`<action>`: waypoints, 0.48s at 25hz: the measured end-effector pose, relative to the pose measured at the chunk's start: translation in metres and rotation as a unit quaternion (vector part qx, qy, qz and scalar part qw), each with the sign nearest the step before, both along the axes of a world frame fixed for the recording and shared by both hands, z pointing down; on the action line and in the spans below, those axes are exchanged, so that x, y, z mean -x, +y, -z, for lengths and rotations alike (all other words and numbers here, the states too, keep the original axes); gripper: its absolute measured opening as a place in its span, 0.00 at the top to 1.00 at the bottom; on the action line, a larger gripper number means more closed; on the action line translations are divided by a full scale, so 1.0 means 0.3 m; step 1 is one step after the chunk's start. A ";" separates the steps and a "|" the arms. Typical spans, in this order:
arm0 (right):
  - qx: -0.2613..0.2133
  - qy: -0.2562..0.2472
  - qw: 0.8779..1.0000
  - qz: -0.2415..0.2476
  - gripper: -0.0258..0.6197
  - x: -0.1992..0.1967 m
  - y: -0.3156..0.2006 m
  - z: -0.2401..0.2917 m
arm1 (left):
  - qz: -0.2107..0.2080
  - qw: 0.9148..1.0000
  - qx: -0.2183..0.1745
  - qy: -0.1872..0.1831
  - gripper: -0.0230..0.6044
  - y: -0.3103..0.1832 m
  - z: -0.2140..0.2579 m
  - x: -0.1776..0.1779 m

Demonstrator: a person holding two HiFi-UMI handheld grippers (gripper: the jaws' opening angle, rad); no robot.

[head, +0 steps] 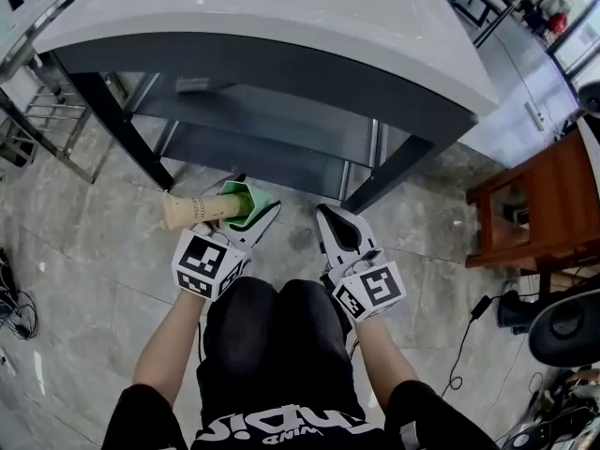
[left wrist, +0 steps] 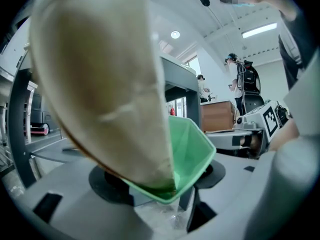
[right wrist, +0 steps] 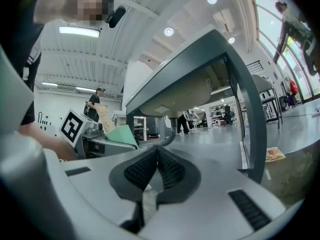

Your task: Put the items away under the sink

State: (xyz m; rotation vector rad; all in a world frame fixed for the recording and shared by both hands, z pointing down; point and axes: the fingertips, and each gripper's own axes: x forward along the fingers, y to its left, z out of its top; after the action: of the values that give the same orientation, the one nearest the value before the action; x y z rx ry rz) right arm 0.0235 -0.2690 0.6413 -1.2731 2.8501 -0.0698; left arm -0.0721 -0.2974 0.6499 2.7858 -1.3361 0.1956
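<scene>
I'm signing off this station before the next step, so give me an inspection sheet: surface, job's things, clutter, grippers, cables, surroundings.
Surface: grey sink unit with two shelves beneath; grey tiled floor.
Job's things: green cup with a tan paper roll lying in it, held low before the shelves.
Clutter: crumpled tan scrap on the floor.
Grippers: left gripper shut on the green cup; right gripper fingers together, empty.
Cables: black cable on the floor at right; a tangle at the left edge.
Surroundings: wooden cabinet right, metal rack left.
</scene>
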 end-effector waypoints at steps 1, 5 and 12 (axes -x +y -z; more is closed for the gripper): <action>0.002 -0.002 1.000 -0.001 0.93 -0.004 0.006 -0.003 | 0.000 1.000 0.001 -0.003 0.44 0.001 -0.005 -0.006; -0.001 -0.002 1.000 0.006 0.93 -0.009 0.027 0.006 | 0.002 1.000 0.007 -0.008 0.44 -0.007 -0.011 -0.020; -0.005 -0.003 1.000 -0.004 0.93 -0.024 0.028 0.005 | 0.002 1.000 -0.005 -0.010 0.44 -0.124 -0.009 -0.051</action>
State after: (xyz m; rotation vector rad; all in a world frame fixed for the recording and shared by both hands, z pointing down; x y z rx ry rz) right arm 0.0306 -0.2607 0.6397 -1.2790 2.8368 -0.0585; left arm -0.0569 -0.3346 0.6526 2.7971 -1.3501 0.2170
